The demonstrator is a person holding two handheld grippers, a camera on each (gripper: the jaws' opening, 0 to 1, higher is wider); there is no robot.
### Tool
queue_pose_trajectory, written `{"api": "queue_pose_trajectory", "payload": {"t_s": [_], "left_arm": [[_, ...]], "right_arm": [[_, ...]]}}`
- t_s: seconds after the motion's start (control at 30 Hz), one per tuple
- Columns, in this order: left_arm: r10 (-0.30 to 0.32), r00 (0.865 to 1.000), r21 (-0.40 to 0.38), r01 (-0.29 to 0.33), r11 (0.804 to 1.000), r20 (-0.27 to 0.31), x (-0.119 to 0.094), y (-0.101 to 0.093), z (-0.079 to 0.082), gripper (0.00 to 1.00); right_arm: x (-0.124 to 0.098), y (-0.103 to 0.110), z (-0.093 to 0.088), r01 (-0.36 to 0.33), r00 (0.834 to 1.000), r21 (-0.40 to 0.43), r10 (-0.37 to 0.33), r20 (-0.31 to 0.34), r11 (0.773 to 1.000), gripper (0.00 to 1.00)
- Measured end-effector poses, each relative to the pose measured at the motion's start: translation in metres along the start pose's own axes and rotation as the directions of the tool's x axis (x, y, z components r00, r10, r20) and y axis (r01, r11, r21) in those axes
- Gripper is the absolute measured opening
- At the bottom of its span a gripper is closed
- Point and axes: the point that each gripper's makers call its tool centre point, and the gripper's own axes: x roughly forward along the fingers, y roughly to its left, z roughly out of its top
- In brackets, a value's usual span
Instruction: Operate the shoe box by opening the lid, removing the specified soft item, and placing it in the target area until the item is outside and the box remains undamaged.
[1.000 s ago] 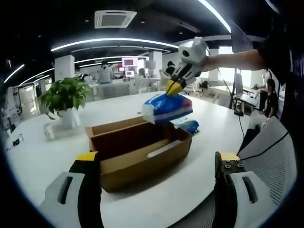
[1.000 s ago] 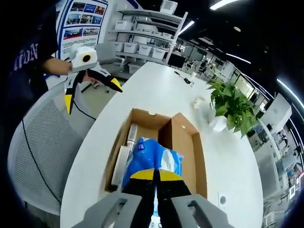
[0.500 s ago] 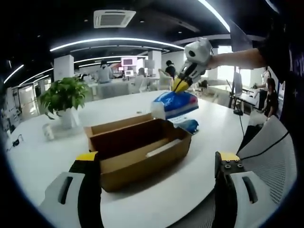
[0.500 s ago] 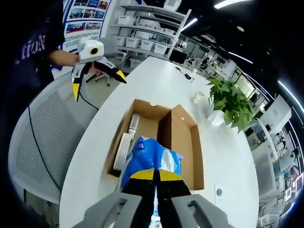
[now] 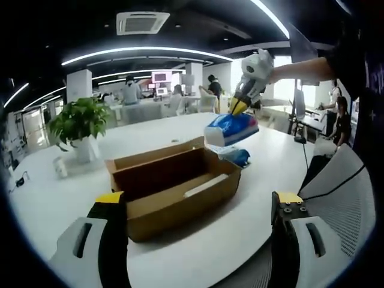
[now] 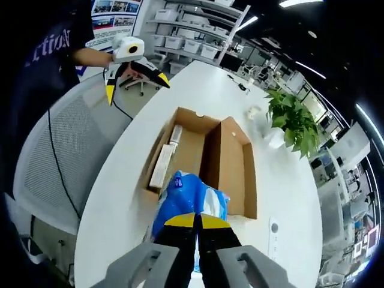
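**Inspector A:** Where is the pack?

**Inspector B:** The blue pack [image 6: 191, 201] hangs in the air, out of the box [image 6: 207, 159] and past its near end wall in the right gripper view. The right gripper [image 6: 196, 221] has its jaws together on the pack's near edge. In the left gripper view the pack [image 5: 231, 128] is above and beyond the far corner of the box [image 5: 174, 186], with a second blue item [image 5: 236, 157] on the surface [image 5: 198, 240] just beside the box.

**A:** Handling?

**B:** Judged soft and light: the film wrapper creases and sags under the pinch. It looks slick, so a narrow edge hold may slip; a hold across the pack's body would be safer. Not fragile by appearance.

**A:** The box?

**B:** Lid off and lying alongside the base, cardboard walls look intact. A long pale object [image 6: 165, 162] lies inside the box.

**A:** Left gripper?

**B:** The left gripper [image 5: 198, 210] has its jaws wide apart, holding nothing, on the near side of the box.

**A:** Writing?

**B:** There is small print on the pack, too small to read. The person's dark sleeve [image 6: 51, 45] carries letters ending "ction". The wall posters are illegible.
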Motion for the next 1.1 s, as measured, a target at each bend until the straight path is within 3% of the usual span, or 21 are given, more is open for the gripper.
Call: {"api": "queue_pose_trajectory", "payload": {"t_s": [0.4,1.1], "left_arm": [[-0.006,1.000,0.006,0.006,1.000,-0.009,0.001,-0.002,-0.001,0.99],[-0.021,0.999,0.016,0.021,1.000,-0.044,0.003,-0.006,-0.007,0.99]], "right_arm": [[-0.016,0.004,-0.030,0.007,0.998,-0.013,-0.008,-0.061,1.000,0.00],[-0.046,0.014,-0.099,0.046,0.993,0.092,-0.035,-0.113,0.995,0.00]]}}
